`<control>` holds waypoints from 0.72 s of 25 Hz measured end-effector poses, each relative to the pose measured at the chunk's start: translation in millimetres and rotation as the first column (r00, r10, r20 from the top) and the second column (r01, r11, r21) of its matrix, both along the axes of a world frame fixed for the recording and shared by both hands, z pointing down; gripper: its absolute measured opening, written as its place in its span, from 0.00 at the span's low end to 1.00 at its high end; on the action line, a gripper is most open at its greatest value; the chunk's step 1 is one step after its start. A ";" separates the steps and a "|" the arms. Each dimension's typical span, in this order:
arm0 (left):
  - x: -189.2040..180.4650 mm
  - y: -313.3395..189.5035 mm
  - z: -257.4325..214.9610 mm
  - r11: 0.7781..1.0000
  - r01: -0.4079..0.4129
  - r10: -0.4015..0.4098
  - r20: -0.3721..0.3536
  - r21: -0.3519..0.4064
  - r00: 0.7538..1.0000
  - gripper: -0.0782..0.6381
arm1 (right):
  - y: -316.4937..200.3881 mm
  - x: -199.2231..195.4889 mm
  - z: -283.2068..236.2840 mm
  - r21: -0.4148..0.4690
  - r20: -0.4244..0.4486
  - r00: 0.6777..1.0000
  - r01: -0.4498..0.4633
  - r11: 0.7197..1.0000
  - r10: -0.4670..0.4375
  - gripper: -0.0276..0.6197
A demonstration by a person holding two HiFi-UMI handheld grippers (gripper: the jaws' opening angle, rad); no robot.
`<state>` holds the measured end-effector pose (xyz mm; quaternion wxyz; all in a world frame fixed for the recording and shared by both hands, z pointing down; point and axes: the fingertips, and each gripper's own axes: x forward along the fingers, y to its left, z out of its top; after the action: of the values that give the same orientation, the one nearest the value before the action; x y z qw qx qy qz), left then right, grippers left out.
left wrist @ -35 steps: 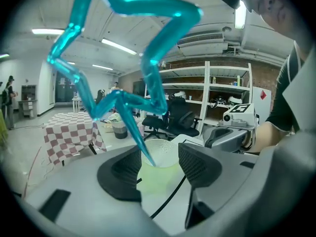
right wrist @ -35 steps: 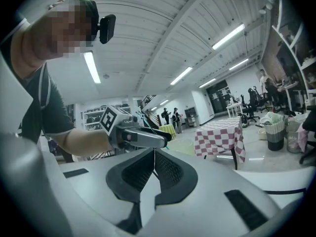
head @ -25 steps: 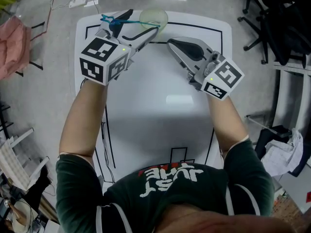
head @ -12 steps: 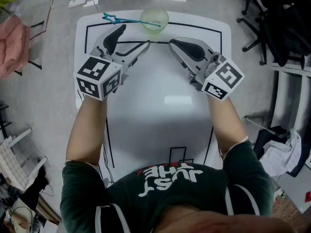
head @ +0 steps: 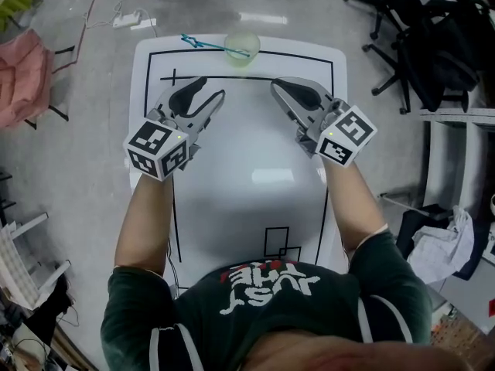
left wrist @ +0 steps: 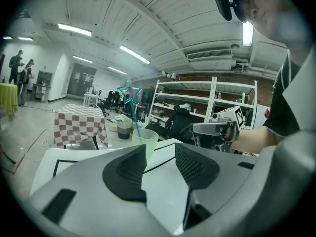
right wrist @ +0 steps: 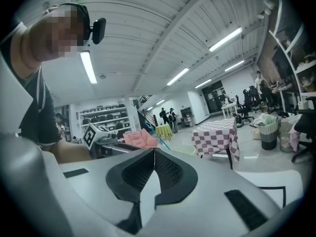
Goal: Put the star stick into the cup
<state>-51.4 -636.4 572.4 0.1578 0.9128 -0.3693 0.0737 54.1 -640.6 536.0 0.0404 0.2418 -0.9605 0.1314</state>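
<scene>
1. The pale green cup (head: 242,45) stood at the far edge of the white table (head: 247,168), just beyond the black line drawn round the tabletop.
2. The star stick (left wrist: 136,118) was in the cup. Its lower end sat inside, and its shaft leaned out over the rim, with the teal star at the top, up and to the left of the cup.
3. The left gripper (head: 210,90) was nearer the person than the cup and to its left, well apart from it and pointing toward it.
4. In the left gripper view its jaws had a clear gap and were closing. Nothing lay between them, and the cup and stick showed beyond the gap.
5. The right gripper (head: 275,85) was nearer the person than the cup and to its right, also apart from it.
6. In the right gripper view its jaws were pressed together at the tips with nothing pinched between them.
7. Neither gripper touched the cup or the stick.
8. Each gripper's marker cube sat at its near end, further from the cup, over the person's hand.
9. Beyond the cup, in the left gripper view, stood a table with a red-and-white checked cloth (left wrist: 79,125) and white shelving (left wrist: 222,100).
10. In the head view, black office chairs (head: 433,52) stood on the floor to the right of the cup, and a pink cloth (head: 23,76) lay far to its left.
</scene>
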 end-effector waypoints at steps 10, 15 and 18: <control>-2.9 59.6 -75.0 0.998 -0.016 0.019 -0.055 0.054 0.998 0.19 | 52.1 0.7 -58.6 -0.006 -0.005 1.000 -0.020 1.000 0.020 0.09; -22.0 86.1 -110.4 0.997 -0.008 0.015 -0.093 0.078 0.996 0.14 | 73.0 -8.2 -88.7 -0.002 -0.012 0.999 -0.039 0.999 0.039 0.09; -36.8 108.2 -128.8 0.997 0.000 0.010 -0.125 0.081 0.992 0.12 | 91.6 -15.6 -107.3 -0.002 -0.016 0.999 -0.041 0.999 0.041 0.09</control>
<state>-88.2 -528.3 443.6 0.1433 0.9222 -0.3592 0.0016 38.5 -549.1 428.7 0.0455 0.2626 -0.9549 0.1313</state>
